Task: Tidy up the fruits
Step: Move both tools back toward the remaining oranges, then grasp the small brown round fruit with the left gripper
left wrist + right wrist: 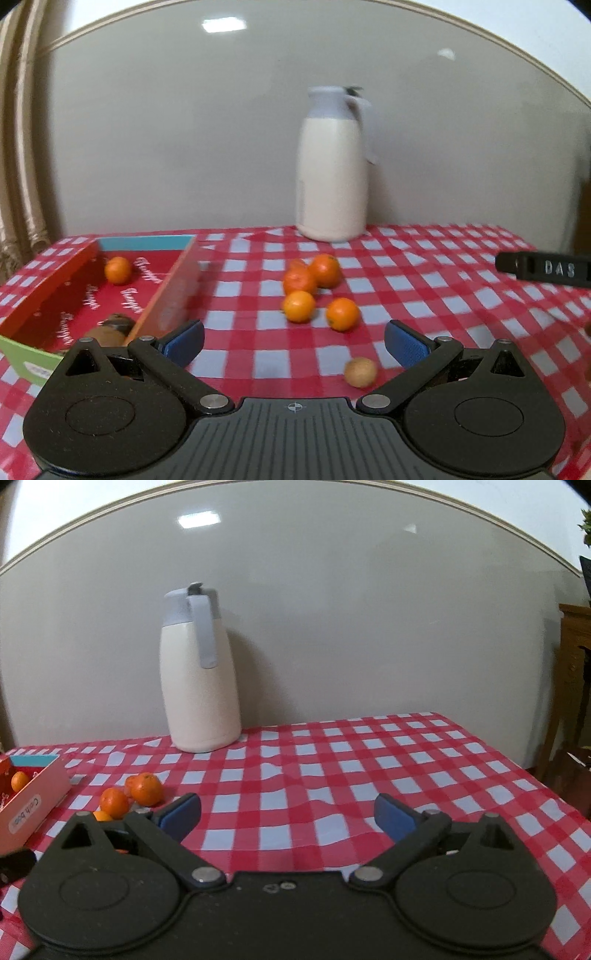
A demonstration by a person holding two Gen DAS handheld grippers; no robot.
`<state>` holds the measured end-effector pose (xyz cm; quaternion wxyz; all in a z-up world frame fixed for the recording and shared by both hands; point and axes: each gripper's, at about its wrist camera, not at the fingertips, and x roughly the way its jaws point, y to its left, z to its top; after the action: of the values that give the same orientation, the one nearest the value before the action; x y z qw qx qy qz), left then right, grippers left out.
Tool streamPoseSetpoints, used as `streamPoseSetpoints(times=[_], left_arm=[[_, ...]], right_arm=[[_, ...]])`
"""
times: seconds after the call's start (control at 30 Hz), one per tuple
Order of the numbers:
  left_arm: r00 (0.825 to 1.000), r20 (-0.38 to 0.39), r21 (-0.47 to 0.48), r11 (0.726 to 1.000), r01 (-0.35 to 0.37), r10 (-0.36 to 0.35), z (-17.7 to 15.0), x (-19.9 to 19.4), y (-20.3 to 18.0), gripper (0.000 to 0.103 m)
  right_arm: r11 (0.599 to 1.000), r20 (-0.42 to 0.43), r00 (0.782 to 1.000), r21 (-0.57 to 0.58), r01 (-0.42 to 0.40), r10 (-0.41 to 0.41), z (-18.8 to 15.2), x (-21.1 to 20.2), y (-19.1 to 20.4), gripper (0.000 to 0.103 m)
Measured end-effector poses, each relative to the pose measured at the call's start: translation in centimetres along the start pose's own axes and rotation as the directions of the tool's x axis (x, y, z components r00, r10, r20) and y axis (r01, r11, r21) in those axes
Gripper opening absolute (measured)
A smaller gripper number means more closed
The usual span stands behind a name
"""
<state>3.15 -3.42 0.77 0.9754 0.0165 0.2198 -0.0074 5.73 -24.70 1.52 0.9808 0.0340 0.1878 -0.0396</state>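
Observation:
Several oranges (299, 305) lie in a loose group on the checked cloth, ahead of my left gripper (293, 344), which is open and empty. A small tan fruit (361, 372) rests close in, near the right finger. The red box (55, 284) at the left holds one orange (118, 270) and a brown kiwi (110, 332) by its near corner. In the right wrist view my right gripper (288, 818) is open over bare cloth, with the oranges (146, 788) and the box (35, 801) off to its left.
A white jug (331, 166) with a pale blue lid stands at the back against the wall, and shows as the jug (199, 679) in the right view. The right gripper's black finger (543, 268) pokes in from the right. A wooden cabinet (576, 686) stands past the table's right edge.

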Motion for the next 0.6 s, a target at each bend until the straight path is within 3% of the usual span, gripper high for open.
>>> streamPoseSetpoints(times=[0.2,0.27,0.33,0.47,0.6], left_arm=[[1.0,-0.023,0.045,0.999,0.018,-0.017,-0.4,0.7,-2.4,0.101],[0.999,-0.04,0.05,0.998,0.024,-0.022,-0.5,1.1,-3.0,0.076],[0.996,-0.077,0.045,0.998,0.04,-0.037,-0.7,1.8,-3.4,0.064],[0.993,-0.108,0.046,0.997,0.054,-0.048,-1.2,2.5,-4.1,0.05],[0.99,-0.132,0.049,0.997,0.052,-0.045,-1.6,3.1,-4.6,0.045]], right_arm=[[0.999,0.004,1.0,0.037,0.019,-0.019,-0.3,-0.1,-2.5,0.1],[0.999,0.007,0.999,0.041,0.033,-0.033,-0.3,-0.2,-2.9,0.1],[0.998,0.007,0.999,0.03,0.053,-0.053,-0.4,-0.2,-3.0,0.1],[0.998,0.005,0.998,0.022,0.059,-0.06,-0.5,-0.2,-3.3,0.1],[0.998,0.006,0.998,0.023,0.059,-0.06,-0.5,-0.2,-3.6,0.1]])
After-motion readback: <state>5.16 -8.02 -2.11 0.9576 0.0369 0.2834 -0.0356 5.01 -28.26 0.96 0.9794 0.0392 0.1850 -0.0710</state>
